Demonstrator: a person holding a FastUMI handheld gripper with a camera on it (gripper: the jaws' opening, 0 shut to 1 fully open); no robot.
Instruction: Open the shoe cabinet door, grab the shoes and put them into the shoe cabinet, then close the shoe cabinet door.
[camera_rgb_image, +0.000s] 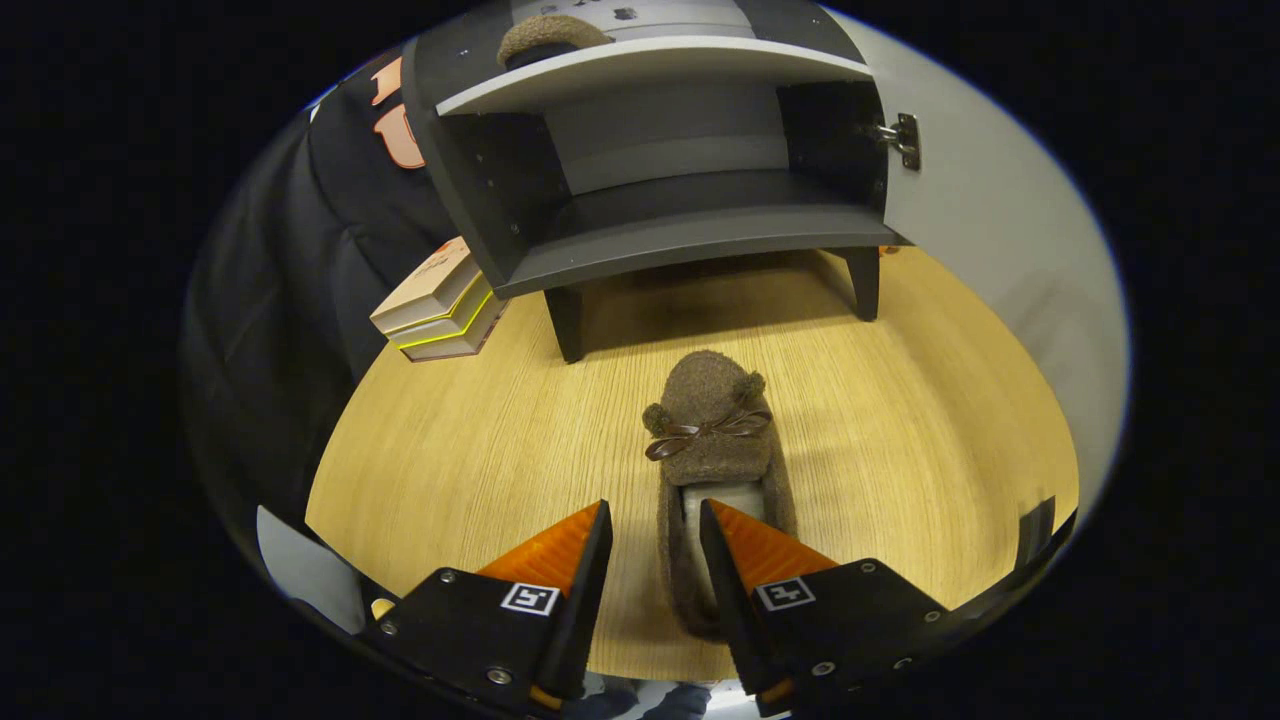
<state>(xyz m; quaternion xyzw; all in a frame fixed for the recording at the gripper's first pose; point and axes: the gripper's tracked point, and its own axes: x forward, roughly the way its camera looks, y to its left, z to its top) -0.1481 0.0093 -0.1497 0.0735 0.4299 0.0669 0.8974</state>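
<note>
A brown fuzzy slipper (712, 420) with a small bow lies on the wooden surface (470, 440), toe pointing toward the shoe cabinet (700, 240). My gripper (655, 510) is open at the slipper's heel. One fingertip (722, 530) sits over the slipper's pale inner sole and the other is just outside its left wall. The dark grey cabinet stands on short legs beyond the slipper, with its lower compartment empty. Its pale door (970, 220) is swung wide to the right on a metal hinge (905, 140). A second brown slipper (550, 38) rests on the shelf above.
A small stack of books (440, 305) lies on the wood beside the cabinet's left leg. Black cloth wall (290, 300) hangs behind it on the left. Bare wood stretches between the slipper and the cabinet legs.
</note>
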